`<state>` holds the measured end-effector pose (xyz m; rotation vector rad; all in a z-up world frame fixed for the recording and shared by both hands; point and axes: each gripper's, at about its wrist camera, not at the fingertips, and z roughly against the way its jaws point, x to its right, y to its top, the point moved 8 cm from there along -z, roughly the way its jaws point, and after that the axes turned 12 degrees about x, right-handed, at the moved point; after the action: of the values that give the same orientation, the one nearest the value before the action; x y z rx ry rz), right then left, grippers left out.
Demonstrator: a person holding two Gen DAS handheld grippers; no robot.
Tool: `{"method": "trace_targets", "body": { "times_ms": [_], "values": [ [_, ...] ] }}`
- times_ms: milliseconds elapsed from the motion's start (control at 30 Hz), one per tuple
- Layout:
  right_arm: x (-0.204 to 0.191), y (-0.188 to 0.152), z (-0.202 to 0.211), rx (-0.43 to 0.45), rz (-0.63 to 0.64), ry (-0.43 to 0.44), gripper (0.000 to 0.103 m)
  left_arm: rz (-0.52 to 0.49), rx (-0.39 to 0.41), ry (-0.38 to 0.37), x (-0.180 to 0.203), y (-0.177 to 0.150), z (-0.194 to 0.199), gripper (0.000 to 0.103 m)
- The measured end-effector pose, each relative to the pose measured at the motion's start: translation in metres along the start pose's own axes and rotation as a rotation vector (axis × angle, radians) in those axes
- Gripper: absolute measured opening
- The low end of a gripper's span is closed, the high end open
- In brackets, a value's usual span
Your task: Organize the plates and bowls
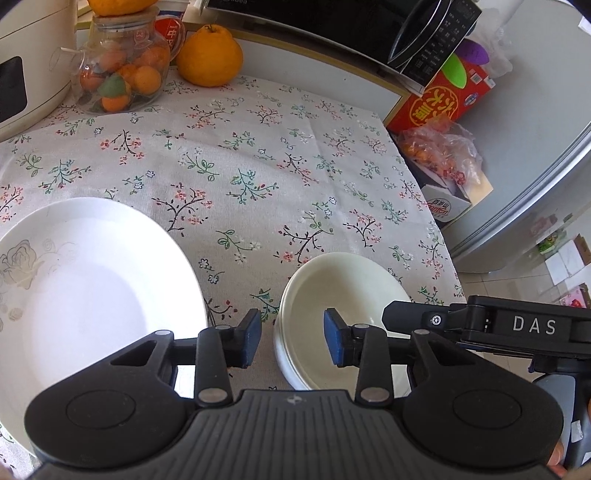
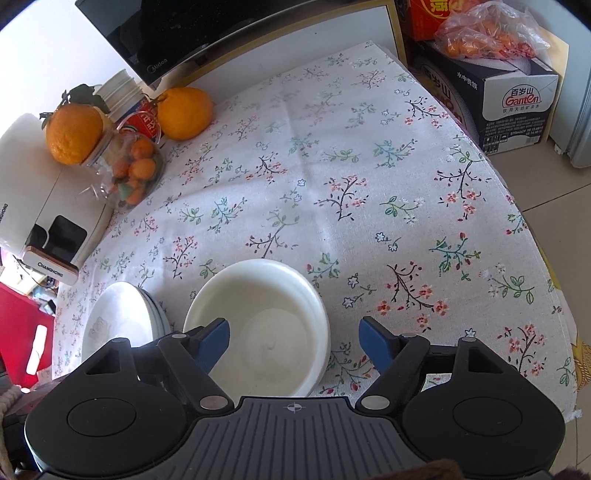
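Note:
A stack of white bowls [image 1: 343,291] sits on the floral tablecloth near its front right; it also shows in the right wrist view [image 2: 266,317]. A stack of white plates [image 1: 92,280] with a faint rose print lies to its left, seen too in the right wrist view [image 2: 122,317]. My left gripper [image 1: 291,341] is open and empty, its jaws straddling the bowls' left rim. My right gripper [image 2: 295,343] is wide open and empty, hovering over the bowls; its body shows in the left wrist view [image 1: 480,325] at the bowls' right.
A glass jar of small oranges [image 1: 118,74], a large orange fruit [image 1: 208,55], a white rice cooker [image 1: 26,66] and a black microwave [image 1: 369,22] stand at the back. Boxes and a bagged fruit pile [image 1: 439,147] sit off the table's right edge [image 1: 424,184].

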<state>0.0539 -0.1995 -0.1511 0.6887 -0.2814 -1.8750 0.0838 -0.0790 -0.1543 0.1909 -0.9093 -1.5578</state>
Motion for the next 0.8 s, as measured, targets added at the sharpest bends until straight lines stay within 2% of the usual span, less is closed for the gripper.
{"method": "trace_targets", "body": {
  "times_ms": [67, 300, 400, 500, 800],
  "values": [
    [0.0, 0.0, -0.001, -0.001, 0.001, 0.003, 0.07, -0.004, -0.001, 0.005, -0.002, -0.001, -0.001, 0.032],
    [0.0, -0.008, -0.011, -0.034, 0.028, -0.025, 0.041, -0.031, -0.011, 0.021, -0.001, -0.004, -0.007, 0.026],
    [-0.001, -0.014, -0.016, -0.051, 0.059, -0.053, 0.029, -0.045, -0.014, 0.045, -0.002, -0.008, -0.01, 0.02],
    [-0.002, -0.015, -0.017, -0.045, 0.088, -0.072, 0.025, -0.049, -0.026, 0.046, -0.002, -0.011, -0.013, 0.014],
    [-0.004, -0.014, -0.015, -0.014, 0.147, -0.109, 0.017, -0.153, 0.005, 0.079, 0.008, -0.014, -0.009, 0.014]
  ]
}}
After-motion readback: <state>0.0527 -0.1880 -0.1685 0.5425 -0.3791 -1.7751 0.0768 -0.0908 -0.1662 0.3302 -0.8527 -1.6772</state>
